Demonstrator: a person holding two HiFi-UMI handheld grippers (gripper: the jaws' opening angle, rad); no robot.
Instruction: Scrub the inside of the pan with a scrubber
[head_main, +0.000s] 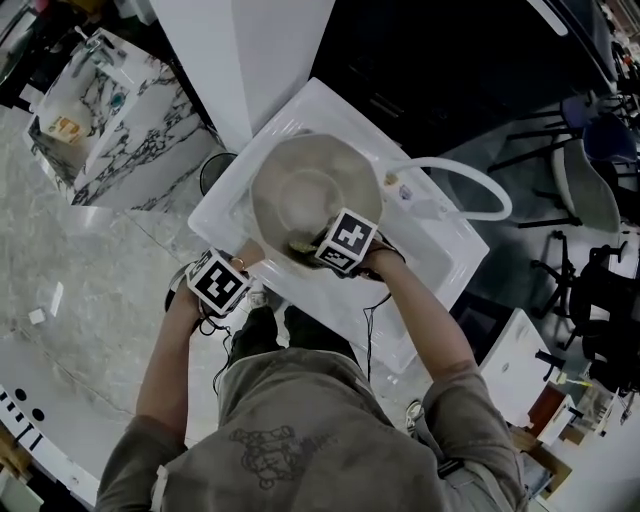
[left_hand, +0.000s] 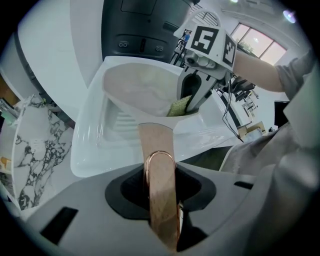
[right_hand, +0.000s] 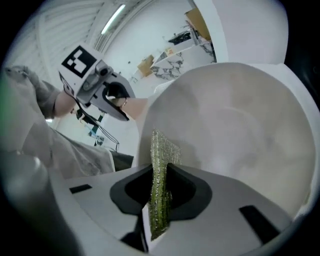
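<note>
A beige pan (head_main: 310, 195) is held tilted over the white sink (head_main: 440, 225). Its flat beige handle (left_hand: 159, 172) with a copper-coloured loop runs between the jaws of my left gripper (left_hand: 161, 200), which is shut on it. My right gripper (right_hand: 159, 195) is shut on a flat green scrubber (right_hand: 161, 175), edge-on between its jaws. The scrubber's tip is at the pan's inner wall (right_hand: 235, 130) near the handle side. In the left gripper view the scrubber (left_hand: 180, 106) shows at the pan's near rim (left_hand: 145, 90) under the right gripper (left_hand: 197, 97). The head view shows both marker cubes, left (head_main: 218, 282) and right (head_main: 347, 240).
The sink's draining ridges (left_hand: 117, 125) lie to the left of the pan. A white curved tap or hose (head_main: 470, 185) arches over the sink's right part. A marbled box (head_main: 110, 110) stands on the grey counter at the left. Chairs (head_main: 590, 150) stand at the far right.
</note>
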